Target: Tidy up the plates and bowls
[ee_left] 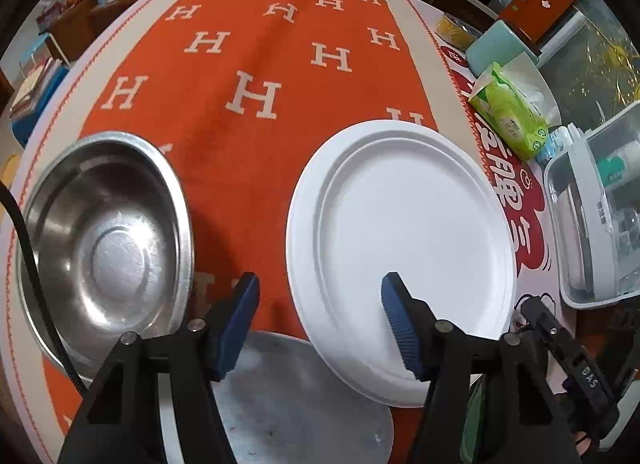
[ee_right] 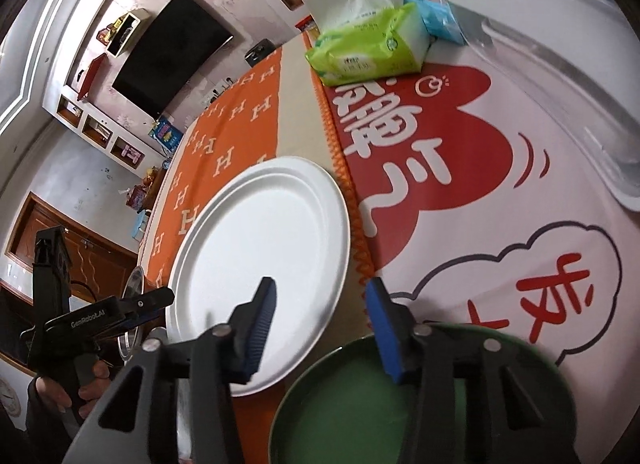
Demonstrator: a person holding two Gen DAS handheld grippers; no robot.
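A white plate (ee_left: pixel 400 260) lies on the orange cloth (ee_left: pixel 248 151), with a steel bowl (ee_left: pixel 108 232) to its left. My left gripper (ee_left: pixel 322 304) hovers open over the plate's left rim: one blue pad sits above the plate, the other above the cloth. A grey flat plate (ee_left: pixel 288 396) lies under it at the near edge. In the right wrist view my right gripper (ee_right: pixel 320 304) stands open astride the right rim of the white plate (ee_right: pixel 260 264), just beyond a green dish (ee_right: pixel 360 404). Neither gripper's pads press on anything.
A green tissue pack (ee_left: pixel 512 111) (ee_right: pixel 372 47) and a clear plastic box (ee_left: pixel 592 215) stand on the red-and-white poster (ee_right: pixel 440 135) right of the cloth. A hand (ee_right: pixel 88 380) holds the left tool at the lower left of the right wrist view. Shelves and a dark screen line the wall beyond.
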